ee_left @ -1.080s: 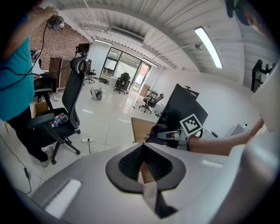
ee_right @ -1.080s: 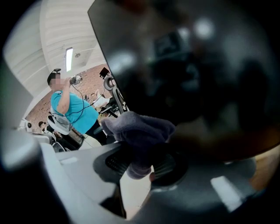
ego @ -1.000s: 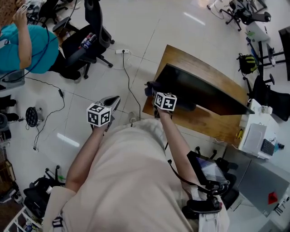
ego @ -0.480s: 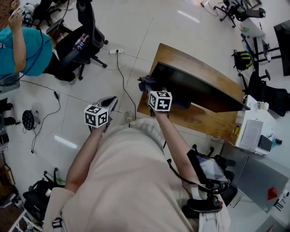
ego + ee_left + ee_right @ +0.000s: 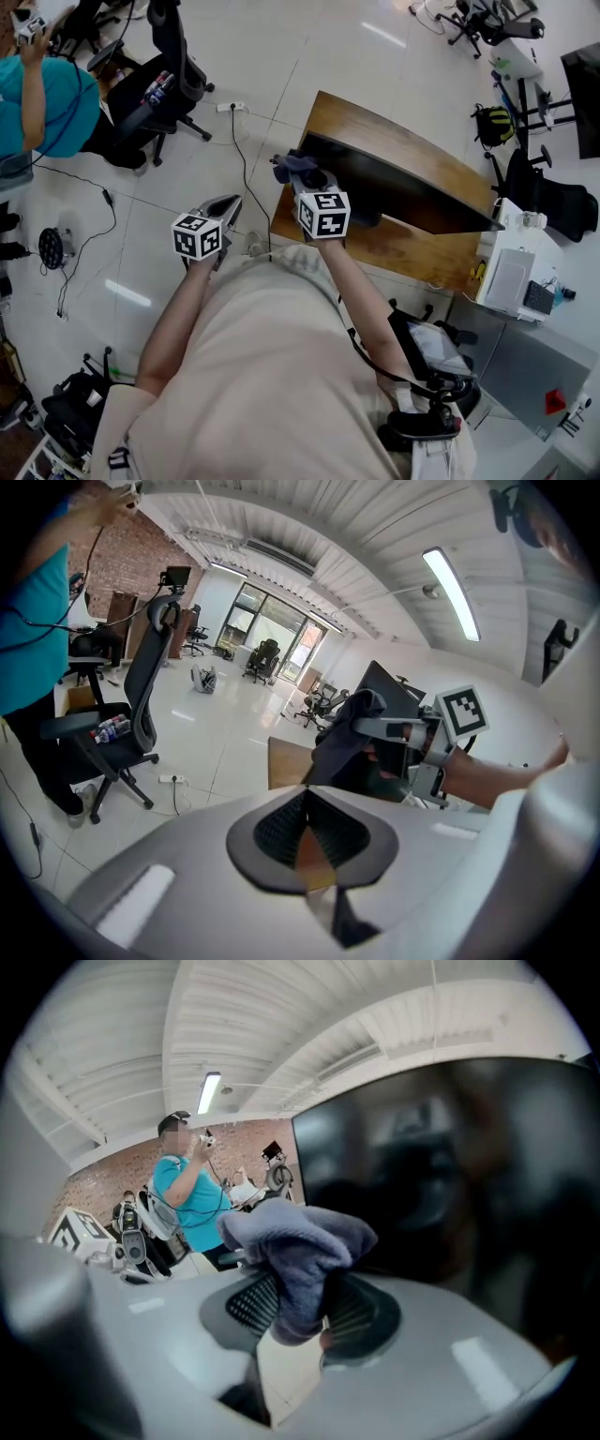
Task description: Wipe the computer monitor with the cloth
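We find the wooden bench (image 5: 412, 258) carrying the computer monitor (image 5: 403, 187) as it did a second ago. Its drift across the head view looks to us like head movement, not a shift of the bench.

The dark screen fills the right side of the right gripper view (image 5: 450, 1176), with its left edge close by.

The right gripper (image 5: 302, 183) has moved a little over the last second. Its marker cube now reads larger from above, and the cloth (image 5: 295, 167) shows more fully at the screen's left edge. We judge the gripper has lifted slightly towards that edge.

Its jaws are clamped on a fold of the grey-blue cloth (image 5: 300, 1251), which bunches above them. We cannot tell whether the cloth is touching the glass or sits just beside it.

The left gripper (image 5: 225, 208) has kept its station over the floor, well apart from the bench. Its jaws are pressed together with nothing between them (image 5: 305, 832).

In our assessment, wiping is at or near its start at the left margin, with most of the screen yet to be covered.
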Demonstrator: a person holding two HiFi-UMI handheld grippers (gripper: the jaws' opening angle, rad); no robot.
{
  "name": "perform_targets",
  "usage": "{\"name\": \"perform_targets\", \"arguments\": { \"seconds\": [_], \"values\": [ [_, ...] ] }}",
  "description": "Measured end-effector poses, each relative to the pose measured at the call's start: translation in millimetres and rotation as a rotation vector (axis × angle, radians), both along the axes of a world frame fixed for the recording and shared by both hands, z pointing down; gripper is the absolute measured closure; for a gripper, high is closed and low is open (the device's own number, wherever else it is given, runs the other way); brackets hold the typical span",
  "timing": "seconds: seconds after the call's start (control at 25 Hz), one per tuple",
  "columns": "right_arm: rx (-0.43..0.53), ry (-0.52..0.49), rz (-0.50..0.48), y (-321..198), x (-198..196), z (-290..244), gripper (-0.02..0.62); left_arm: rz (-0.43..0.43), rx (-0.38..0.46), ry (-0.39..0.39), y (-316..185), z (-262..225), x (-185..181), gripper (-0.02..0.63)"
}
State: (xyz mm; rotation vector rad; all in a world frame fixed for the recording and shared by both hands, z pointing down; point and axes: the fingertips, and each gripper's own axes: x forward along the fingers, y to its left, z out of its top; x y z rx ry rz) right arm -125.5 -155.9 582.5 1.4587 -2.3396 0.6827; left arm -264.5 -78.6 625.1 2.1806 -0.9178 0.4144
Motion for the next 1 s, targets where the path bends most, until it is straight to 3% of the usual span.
{"name": "perform_targets", "arguments": {
  "seconds": [0.4,1.0],
  "values": [
    [0.045,-0.021,-0.062,0.3,4.9,-33.4,0.477,-0.009,0.007,0.018,-5.6,-12.4,35.2,0.607],
    [0.135,-0.079,-0.093,-1.9,11.3,-84.0,0.479,-0.030,0.026,0.016,-8.5,-25.7,52.4,0.607]
  ]
}}
